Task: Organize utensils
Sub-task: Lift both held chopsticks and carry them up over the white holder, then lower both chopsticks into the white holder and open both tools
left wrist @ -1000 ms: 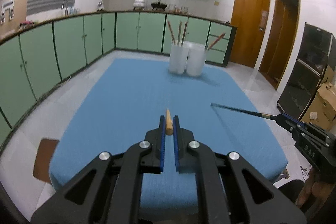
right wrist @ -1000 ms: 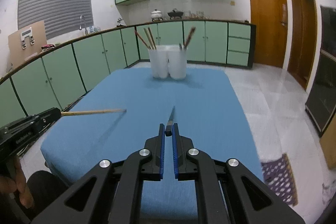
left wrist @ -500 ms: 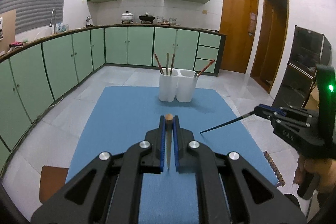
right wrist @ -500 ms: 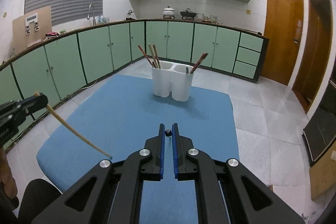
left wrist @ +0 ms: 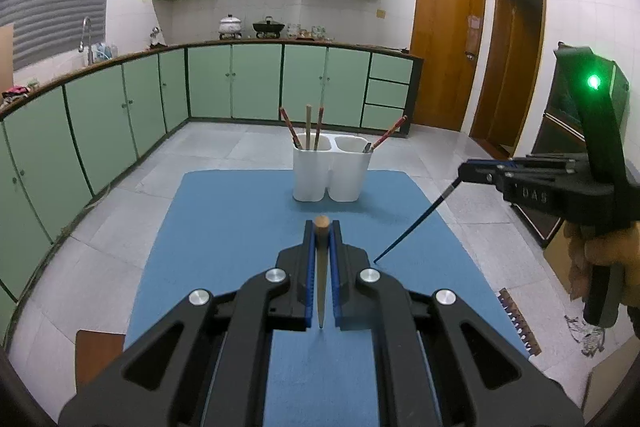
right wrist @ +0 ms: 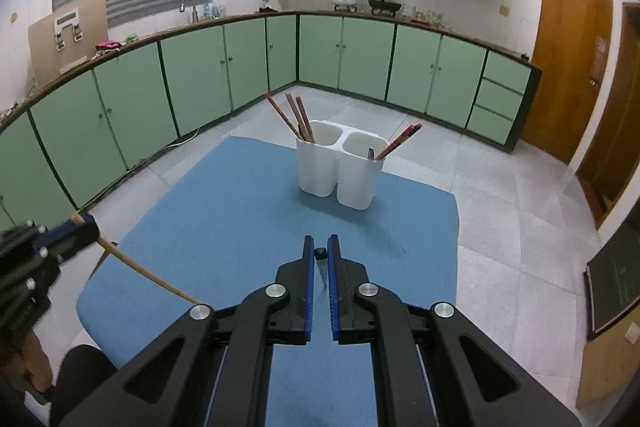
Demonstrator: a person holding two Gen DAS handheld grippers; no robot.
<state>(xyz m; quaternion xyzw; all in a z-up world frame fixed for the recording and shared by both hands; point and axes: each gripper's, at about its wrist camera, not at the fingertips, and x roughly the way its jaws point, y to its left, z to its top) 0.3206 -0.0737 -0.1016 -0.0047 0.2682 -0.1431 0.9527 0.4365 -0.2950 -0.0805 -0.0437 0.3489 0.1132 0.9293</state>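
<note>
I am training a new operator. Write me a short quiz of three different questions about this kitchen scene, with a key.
1. True or false: the left gripper holds a wooden chopstick.
2. The dark chopstick is held by: A) right gripper B) nobody.
3. Fill in: the white holder has ___ compartments.

Key: 1 true; 2 A; 3 two.

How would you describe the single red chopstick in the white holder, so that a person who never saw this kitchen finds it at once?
Start at the blue mat and go to the white two-cup holder standing at its far end. In the right cup, one red chopstick leans out to the right. Its neighbours, three sticks, are all bunched in the left cup and lean left; this one stands alone beside a short grey utensil tip.
</note>
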